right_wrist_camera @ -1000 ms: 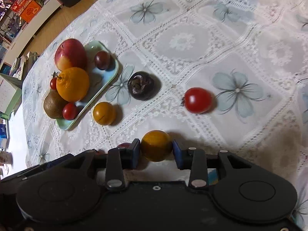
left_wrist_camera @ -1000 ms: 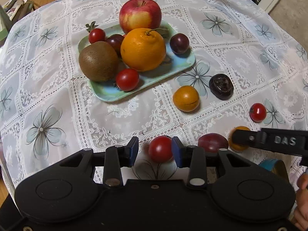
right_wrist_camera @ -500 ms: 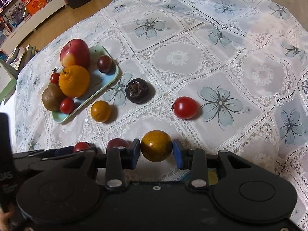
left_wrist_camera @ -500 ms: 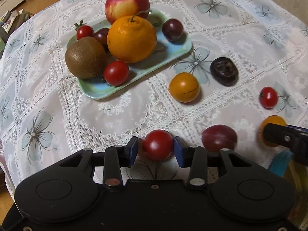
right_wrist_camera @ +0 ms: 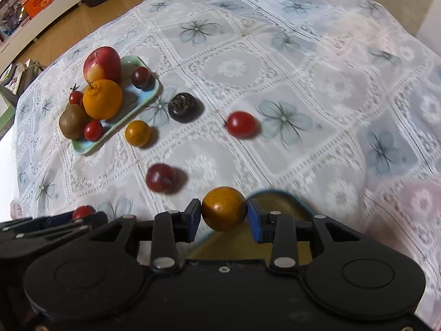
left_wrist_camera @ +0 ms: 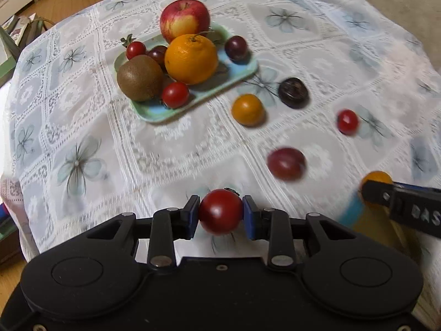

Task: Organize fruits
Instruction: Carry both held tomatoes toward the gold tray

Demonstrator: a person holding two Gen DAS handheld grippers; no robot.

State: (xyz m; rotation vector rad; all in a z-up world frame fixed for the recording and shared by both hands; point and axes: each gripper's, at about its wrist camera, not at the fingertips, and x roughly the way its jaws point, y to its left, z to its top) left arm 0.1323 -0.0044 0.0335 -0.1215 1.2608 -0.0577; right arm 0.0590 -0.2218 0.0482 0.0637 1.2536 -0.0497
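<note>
Tablecloth (left_wrist_camera: 171, 149): white lace squares with grey-blue flower prints. Tray (left_wrist_camera: 242, 69), upper centre of the left wrist view: pale green rim, light blue inside. Apple (left_wrist_camera: 184, 18): red with yellow patches. Orange (left_wrist_camera: 191, 59): bright orange. Kiwi (left_wrist_camera: 139, 78): brown. Loose on the cloth: small orange-yellow fruit (left_wrist_camera: 247, 109), near-black wrinkled fruit (left_wrist_camera: 292, 92), dark red plum (left_wrist_camera: 286, 163). Left gripper (left_wrist_camera: 221, 212): black body, blue pads, red tomato (left_wrist_camera: 221, 211) between them. Right gripper (right_wrist_camera: 223, 213): same colours, speckled orange fruit (right_wrist_camera: 223, 208).
</note>
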